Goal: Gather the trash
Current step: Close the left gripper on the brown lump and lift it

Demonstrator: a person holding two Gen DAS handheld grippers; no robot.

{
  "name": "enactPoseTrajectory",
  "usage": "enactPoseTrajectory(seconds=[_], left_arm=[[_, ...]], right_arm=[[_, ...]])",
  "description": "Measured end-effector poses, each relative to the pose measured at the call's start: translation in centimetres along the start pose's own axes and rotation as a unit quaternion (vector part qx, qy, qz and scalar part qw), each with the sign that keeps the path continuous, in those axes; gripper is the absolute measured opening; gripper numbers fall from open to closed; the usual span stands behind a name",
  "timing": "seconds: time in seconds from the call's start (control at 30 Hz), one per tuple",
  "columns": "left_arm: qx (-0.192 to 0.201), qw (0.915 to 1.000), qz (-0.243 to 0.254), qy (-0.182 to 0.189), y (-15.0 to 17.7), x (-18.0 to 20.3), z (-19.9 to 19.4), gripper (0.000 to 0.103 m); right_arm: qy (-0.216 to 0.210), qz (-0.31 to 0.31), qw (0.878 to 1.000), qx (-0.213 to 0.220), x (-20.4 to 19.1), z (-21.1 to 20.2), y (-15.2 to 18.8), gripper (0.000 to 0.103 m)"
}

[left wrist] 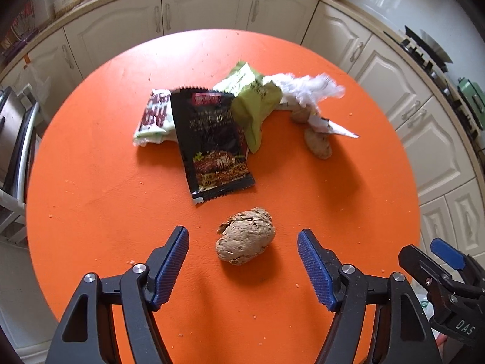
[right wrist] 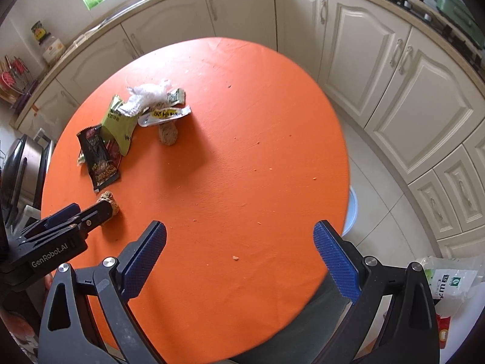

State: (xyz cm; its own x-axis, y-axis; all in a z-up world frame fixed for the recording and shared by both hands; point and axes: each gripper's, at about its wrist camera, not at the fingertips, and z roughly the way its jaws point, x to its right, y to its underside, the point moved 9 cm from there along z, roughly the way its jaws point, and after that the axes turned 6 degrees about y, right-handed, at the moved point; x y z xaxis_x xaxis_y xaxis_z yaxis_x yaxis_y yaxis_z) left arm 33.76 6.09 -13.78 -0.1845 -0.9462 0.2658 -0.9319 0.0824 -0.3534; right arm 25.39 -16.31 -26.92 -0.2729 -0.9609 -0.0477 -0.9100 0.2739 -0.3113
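A brown crumbly lump (left wrist: 246, 235) lies on the round orange table (left wrist: 91, 182), just ahead of and between the fingers of my open, empty left gripper (left wrist: 243, 239). Beyond it lie a black snack wrapper (left wrist: 212, 139), a green wrapper (left wrist: 256, 106), a white-and-maroon wrapper (left wrist: 154, 115), crumpled white tissue (left wrist: 306, 86) and two smaller brown lumps (left wrist: 318, 142). My right gripper (right wrist: 239, 239) is open and empty above the table's near part. In the right wrist view the left gripper (right wrist: 72, 215) partly hides the near lump (right wrist: 109, 200); the black wrapper (right wrist: 98, 157) and tissue (right wrist: 148, 94) lie farther back.
Cream kitchen cabinets (right wrist: 379, 69) ring the table. A light blue basin (right wrist: 351, 212) sits on the floor under the table's right edge. Plastic bags (right wrist: 448, 282) lie on the floor at the right. A metal appliance (left wrist: 12, 127) stands at the left. Crumbs dot the tabletop.
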Motion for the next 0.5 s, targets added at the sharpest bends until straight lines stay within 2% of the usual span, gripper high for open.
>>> enactPoseTrajectory(seconds=[0.07, 0.1, 0.17, 0.37, 0.5], left_arm=[[-0.013, 0.9999, -0.003, 0.004, 0.2, 0.1, 1.2, 0.054], [-0.010, 0.9999, 0.000, 0.000, 0.1, 0.1, 1.3, 0.054], [-0.002, 0.9999, 0.012, -0.004, -0.2, 0.3, 1.3, 0.038], [0.002, 1.0000, 0.000, 0.006, -0.1, -0.2, 1.2, 0.037], [0.021, 0.9997, -0.010, -0.001, -0.3, -1.2, 0.0, 0.037]], right_arm=[[0.000, -0.003, 1.000, -0.009, -0.2, 0.7, -0.1, 0.099], [0.001, -0.004, 1.000, -0.013, -0.3, 1.1, -0.1, 0.099], [0.001, -0.005, 1.000, -0.018, -0.3, 1.7, -0.3, 0.099], [-0.003, -0.003, 1.000, -0.024, -0.1, 2.5, -0.8, 0.099], [-0.007, -0.008, 1.000, -0.021, -0.7, 2.3, -1.4, 0.099]])
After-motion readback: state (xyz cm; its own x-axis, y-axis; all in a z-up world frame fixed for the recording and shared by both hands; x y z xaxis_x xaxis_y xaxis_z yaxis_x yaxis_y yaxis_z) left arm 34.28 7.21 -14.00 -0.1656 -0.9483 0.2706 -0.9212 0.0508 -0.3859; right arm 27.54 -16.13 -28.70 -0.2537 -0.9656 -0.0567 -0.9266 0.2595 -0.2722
